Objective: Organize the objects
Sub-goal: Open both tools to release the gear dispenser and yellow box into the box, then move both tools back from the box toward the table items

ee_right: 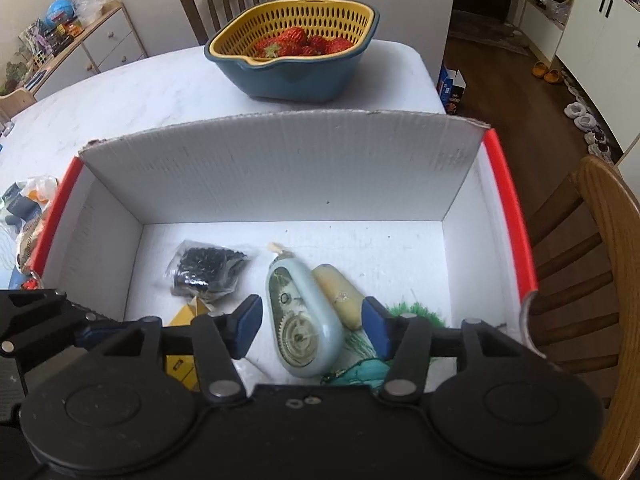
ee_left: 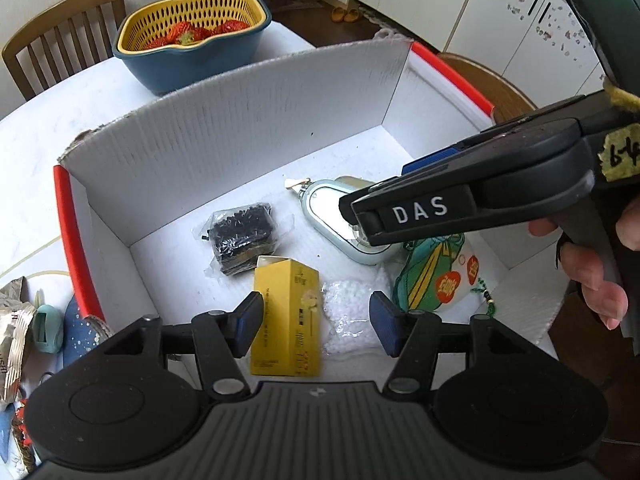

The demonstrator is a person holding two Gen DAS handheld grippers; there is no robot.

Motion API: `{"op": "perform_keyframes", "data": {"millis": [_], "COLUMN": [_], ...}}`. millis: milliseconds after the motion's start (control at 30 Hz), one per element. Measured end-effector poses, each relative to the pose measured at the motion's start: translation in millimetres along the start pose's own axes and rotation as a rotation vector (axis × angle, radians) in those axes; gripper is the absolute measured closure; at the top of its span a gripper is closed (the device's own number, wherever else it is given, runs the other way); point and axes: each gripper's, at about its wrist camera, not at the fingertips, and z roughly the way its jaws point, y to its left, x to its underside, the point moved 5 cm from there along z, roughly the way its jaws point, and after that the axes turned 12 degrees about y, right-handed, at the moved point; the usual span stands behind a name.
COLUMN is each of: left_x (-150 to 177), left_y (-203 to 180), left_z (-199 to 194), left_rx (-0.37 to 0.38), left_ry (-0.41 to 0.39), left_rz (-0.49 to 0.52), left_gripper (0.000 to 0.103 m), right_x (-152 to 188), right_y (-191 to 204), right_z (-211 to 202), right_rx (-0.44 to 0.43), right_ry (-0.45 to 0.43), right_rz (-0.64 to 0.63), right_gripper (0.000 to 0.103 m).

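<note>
A white box with red edges (ee_left: 240, 128) (ee_right: 280, 168) holds a yellow carton (ee_left: 287, 312) (ee_right: 184, 316), a bag of black beads (ee_left: 240, 236) (ee_right: 206, 266), a pale blue tape dispenser (ee_left: 332, 208) (ee_right: 304, 320), a bag of white pellets (ee_left: 352, 316) and a green printed pouch (ee_left: 432, 276). My left gripper (ee_left: 314, 326) is open and empty above the carton and pellets. My right gripper (ee_right: 312, 326) is open and empty over the dispenser; it also shows in the left wrist view (ee_left: 460, 200).
A blue bowl with a yellow strainer of strawberries (ee_left: 192, 36) (ee_right: 296, 48) stands behind the box on the white table (ee_right: 140, 92). Loose items (ee_left: 44, 324) (ee_right: 24, 208) lie left of the box. Wooden chairs (ee_left: 64, 36) (ee_right: 592, 264) stand at the table.
</note>
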Motion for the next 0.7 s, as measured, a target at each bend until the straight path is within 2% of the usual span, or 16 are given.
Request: {"op": "perform_keyframes", "data": {"millis": [233, 700], "left_x": [2, 29], "left_y": [2, 19], "left_z": [-18, -66], "left_rx": [0.030, 0.068], "left_ry": [-0.071, -0.203], "left_rz": [-0.016, -0.025], "left_gripper": [0.045, 0.045], "right_x": [8, 34], "right_y": [4, 16], "right_z": [-21, -71], "right_rx": [-0.011, -0.024], "right_ry": [-0.035, -0.116], "right_rz": [0.010, 0.034], "right_gripper": [0.045, 0.041]}}
